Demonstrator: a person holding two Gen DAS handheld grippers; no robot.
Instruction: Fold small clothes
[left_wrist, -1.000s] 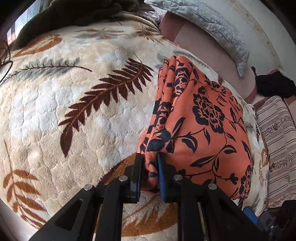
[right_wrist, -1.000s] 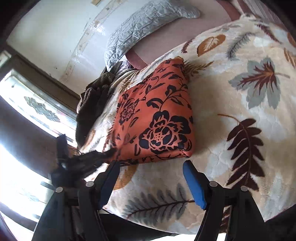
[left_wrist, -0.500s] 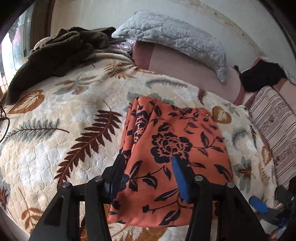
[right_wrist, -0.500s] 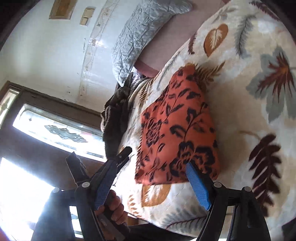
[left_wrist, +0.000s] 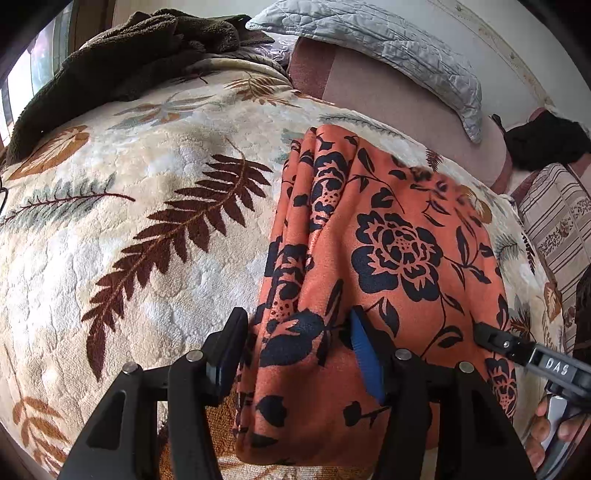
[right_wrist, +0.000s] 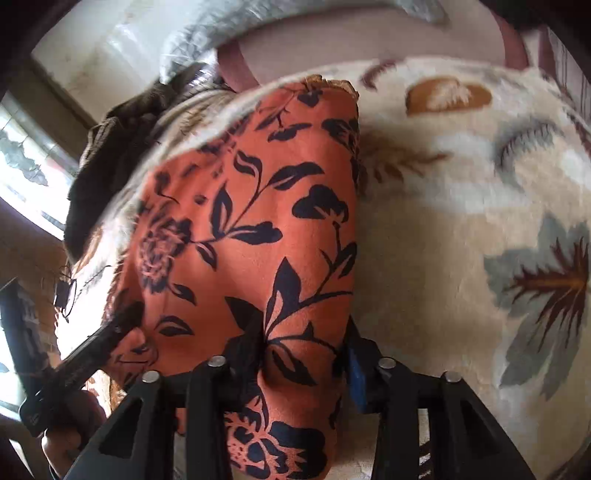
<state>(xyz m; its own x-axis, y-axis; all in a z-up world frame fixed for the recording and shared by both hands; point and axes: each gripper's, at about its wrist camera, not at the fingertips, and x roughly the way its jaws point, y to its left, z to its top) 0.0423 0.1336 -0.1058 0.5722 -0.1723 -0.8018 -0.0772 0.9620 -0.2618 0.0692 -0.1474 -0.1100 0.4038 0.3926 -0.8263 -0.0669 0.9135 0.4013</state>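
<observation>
left claw (left_wrist: 295, 354): jaws have just been opening, now parted and straddling the bunched left edge of the orange flowered cloth (left_wrist: 384, 251); cloth sits between them, gap visible at the left finger, pads not pressing, so nothing gripped

right claw (right_wrist: 301, 350): jaws have just been closing, cloth's right folded edge (right_wrist: 258, 229) between them; both fingers sit against the fabric, which bulges between them, reads as gripping the cloth; view is blurred

cloth: folded into a rough rectangle, lying flat on the leaf-print blanket (left_wrist: 122, 229), running from 6 o'clock up toward 12 in both wrist views

left view outward: right claw's tip enters at 4 o'clock, resting on the cloth's right part; fingers of a hand (left_wrist: 554, 432) at 4-5 o'clock; dark brown heap (left_wrist: 122, 62) at 11 o'clock; grey quilted pillow (left_wrist: 388, 44) at 1 o'clock; striped fabric (left_wrist: 557, 229) at 3 o'clock

right view outward: left claw's arm at 8 o'clock
</observation>
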